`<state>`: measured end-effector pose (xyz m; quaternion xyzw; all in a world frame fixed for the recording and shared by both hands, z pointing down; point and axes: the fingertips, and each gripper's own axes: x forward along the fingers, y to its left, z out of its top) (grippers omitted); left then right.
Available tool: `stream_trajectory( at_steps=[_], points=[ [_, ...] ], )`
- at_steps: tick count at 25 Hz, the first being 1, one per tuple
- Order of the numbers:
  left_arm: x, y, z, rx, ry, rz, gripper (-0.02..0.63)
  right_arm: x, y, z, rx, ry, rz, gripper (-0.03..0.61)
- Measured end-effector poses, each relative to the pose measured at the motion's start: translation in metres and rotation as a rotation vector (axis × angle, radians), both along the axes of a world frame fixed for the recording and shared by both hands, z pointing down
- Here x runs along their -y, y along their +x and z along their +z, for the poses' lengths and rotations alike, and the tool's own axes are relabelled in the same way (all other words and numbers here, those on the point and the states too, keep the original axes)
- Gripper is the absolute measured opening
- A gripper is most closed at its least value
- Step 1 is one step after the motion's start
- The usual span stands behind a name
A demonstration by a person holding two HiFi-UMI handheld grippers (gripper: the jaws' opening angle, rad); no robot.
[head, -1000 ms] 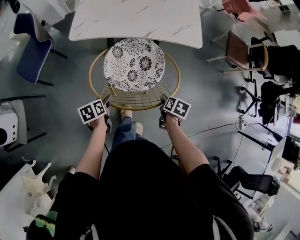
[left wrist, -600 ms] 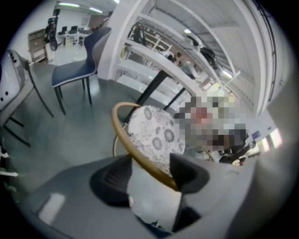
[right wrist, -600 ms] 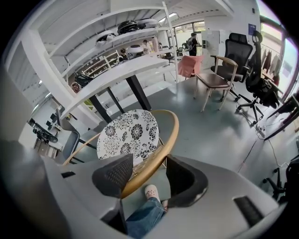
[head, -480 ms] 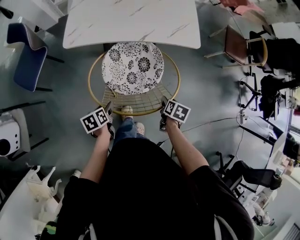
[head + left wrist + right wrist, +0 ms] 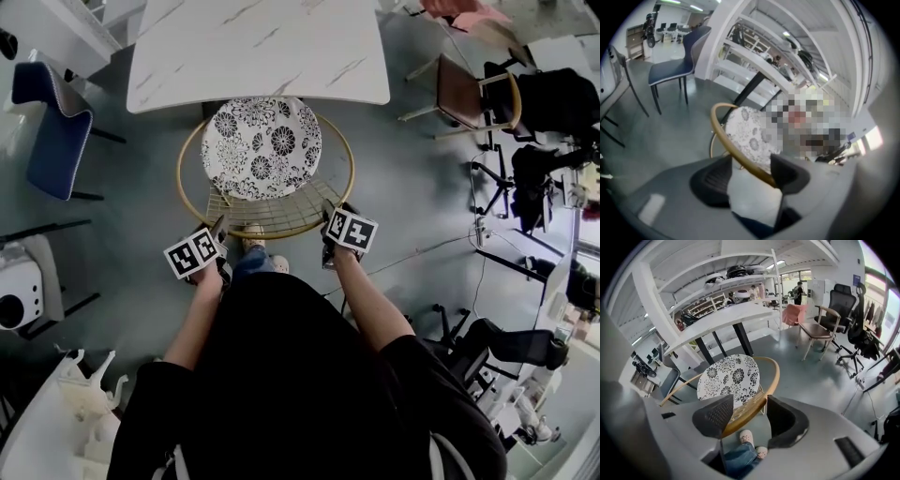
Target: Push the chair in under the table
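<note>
Far left: blue chair (image 5: 52, 131) on the grey floor, well apart from the rest. Near left edge: a white appliance (image 5: 19, 295).

Left gripper (image 5: 750, 165): jaws spread. The gold rim (image 5: 723, 136) of the chair (image 5: 272, 211) runs diagonally through the gap and meets the right-hand jaw. It is not pinched, and an open gap shows beside it. From the head view this gripper sits at the near-left of the ring, with its marker cube (image 5: 194, 253) just behind.

Centre: the chair is round, with a wire seat and a black-and-white floral cushion (image 5: 262, 145) towards the far side. The cushion's far edge lies at the near edge of the white marble table (image 5: 258, 52), just beginning to pass beneath it. Most of the seat and the whole near half of the ring are out in the open. The person's shoes (image 5: 751, 443) and jeans show on the floor just near of the ring.

Right gripper (image 5: 750, 411): jaws spread. The gold rim crosses between them, close against the left-hand jaw, with a gap on the other side. It is at the near-right of the ring.

Far right: brown armchair (image 5: 464, 94) with wooden arms, and beyond it black office chairs (image 5: 548, 112). A cable (image 5: 422, 255) trails across the floor on the right.
</note>
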<state>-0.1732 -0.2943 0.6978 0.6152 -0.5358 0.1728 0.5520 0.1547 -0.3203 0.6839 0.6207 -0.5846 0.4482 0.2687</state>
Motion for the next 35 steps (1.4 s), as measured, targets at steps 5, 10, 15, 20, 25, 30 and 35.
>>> stream_trajectory(
  at_steps=[5, 10, 15, 20, 25, 30, 35],
  points=[
    [-0.005, -0.003, -0.008, 0.018, 0.024, 0.028, 0.259, 0.004, -0.012, -0.024, -0.029, 0.083, -0.047, 0.216],
    [-0.012, -0.010, -0.022, 0.058, 0.075, 0.039, 0.222, -0.002, -0.022, -0.032, -0.019, 0.109, -0.065, 0.215],
    [-0.014, -0.014, -0.034, 0.068, 0.110, 0.030, 0.218, -0.006, -0.025, -0.037, -0.015, 0.122, -0.076, 0.216],
    [-0.010, -0.013, -0.043, 0.095, 0.138, 0.038, 0.198, -0.004, -0.023, -0.042, -0.007, 0.132, -0.086, 0.215],
    [-0.002, -0.001, -0.055, 0.097, 0.180, 0.044, 0.178, 0.001, -0.014, -0.048, -0.012, 0.142, -0.111, 0.111],
    [0.012, 0.010, -0.066, 0.102, 0.215, 0.079, 0.076, 0.010, -0.014, -0.054, 0.000, 0.159, -0.143, 0.035],
    [0.031, 0.024, -0.095, 0.094, 0.322, 0.131, 0.009, 0.023, -0.017, -0.080, 0.020, 0.237, -0.174, 0.025]
  ],
)
